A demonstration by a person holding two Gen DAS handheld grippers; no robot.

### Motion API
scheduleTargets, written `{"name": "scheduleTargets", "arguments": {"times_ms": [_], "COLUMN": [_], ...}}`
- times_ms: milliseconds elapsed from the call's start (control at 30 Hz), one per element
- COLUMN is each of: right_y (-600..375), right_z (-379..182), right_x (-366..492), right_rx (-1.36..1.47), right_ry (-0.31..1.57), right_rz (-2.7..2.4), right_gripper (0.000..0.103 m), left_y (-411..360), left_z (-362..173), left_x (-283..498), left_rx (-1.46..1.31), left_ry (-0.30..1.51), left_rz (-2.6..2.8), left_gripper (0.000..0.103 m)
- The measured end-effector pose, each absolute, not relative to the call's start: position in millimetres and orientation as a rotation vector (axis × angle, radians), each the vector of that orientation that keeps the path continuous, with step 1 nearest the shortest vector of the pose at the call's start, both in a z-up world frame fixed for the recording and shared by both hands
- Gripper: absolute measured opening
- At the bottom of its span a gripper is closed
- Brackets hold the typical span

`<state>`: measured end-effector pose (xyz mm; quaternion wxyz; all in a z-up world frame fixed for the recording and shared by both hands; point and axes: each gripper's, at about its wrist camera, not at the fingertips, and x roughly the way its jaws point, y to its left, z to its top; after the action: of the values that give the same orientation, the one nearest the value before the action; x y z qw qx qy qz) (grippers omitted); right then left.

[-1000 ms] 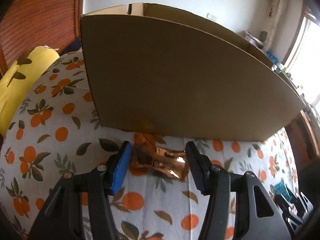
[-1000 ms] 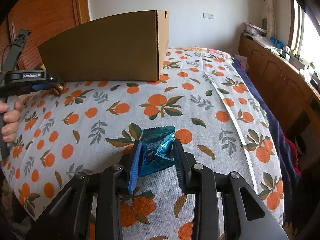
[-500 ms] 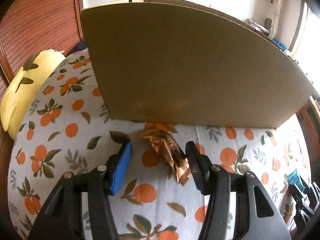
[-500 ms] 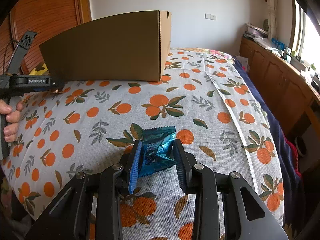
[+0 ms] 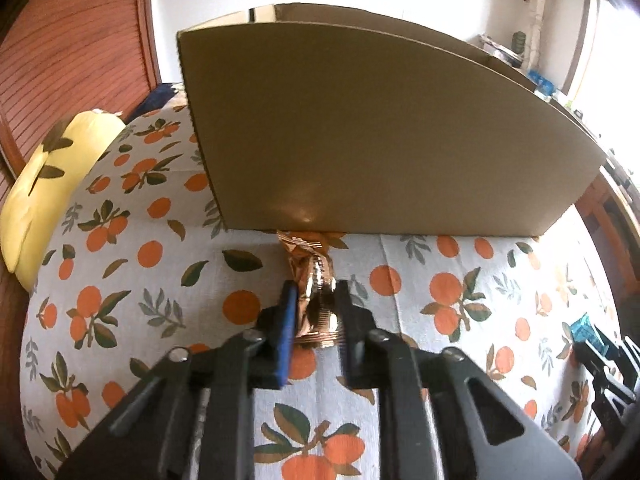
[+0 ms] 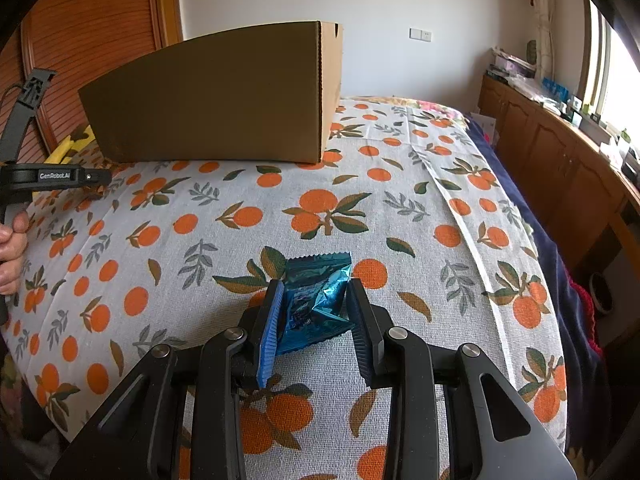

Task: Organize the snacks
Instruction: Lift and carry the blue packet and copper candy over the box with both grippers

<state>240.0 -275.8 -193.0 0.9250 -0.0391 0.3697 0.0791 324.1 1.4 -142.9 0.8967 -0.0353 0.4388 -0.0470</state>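
**A:** ok what's each hand doing rn w/ the snacks?

**B:** Left tongs (image 5: 315, 308) have just been closing and now pinch the gold snack wrapper (image 5: 310, 280) btwn the pads. Wrapper's far end lies on the orange-print bedspread (image 5: 132, 264), right up against the bottom edge of the cardboard box (image 5: 360, 132).

**A:** and the right?

**B:** Right tongs (image 6: 316, 320) are narrow, clamped on the blue snack packet (image 6: 318, 300), which is crumpled btwn the pads. It's low over the bedspread, can't tell if it's touching. Well apart from the box, nearer the front of the bed.

**A:** anything else on the bed?

**B:** Yellow pillow (image 5: 48, 184) w/ dark leaf shapes off to the left by the wooden headboard (image 5: 76, 44). Wood cabinet (image 6: 560, 160) runs along the right wall, clutter on top. In the right view you can see a hand (image 6: 12, 248) gripping the left tool's handle.
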Motion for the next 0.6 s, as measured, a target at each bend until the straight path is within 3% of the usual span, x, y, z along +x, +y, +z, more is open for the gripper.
{"name": "scheduleTargets", "arguments": {"times_ms": [600], "right_y": [-275], "right_z": [-194], "right_x": [239], "right_rx": [-0.083], "right_ry": [0.757], "right_rz": [0.161], "right_gripper": [0.031], "left_y": [0], "left_z": [-110], "left_x": [291], "left_rx": [-0.026], "left_ry": [0.831], "left_rz": [-0.174], "left_gripper": [0.012]}}
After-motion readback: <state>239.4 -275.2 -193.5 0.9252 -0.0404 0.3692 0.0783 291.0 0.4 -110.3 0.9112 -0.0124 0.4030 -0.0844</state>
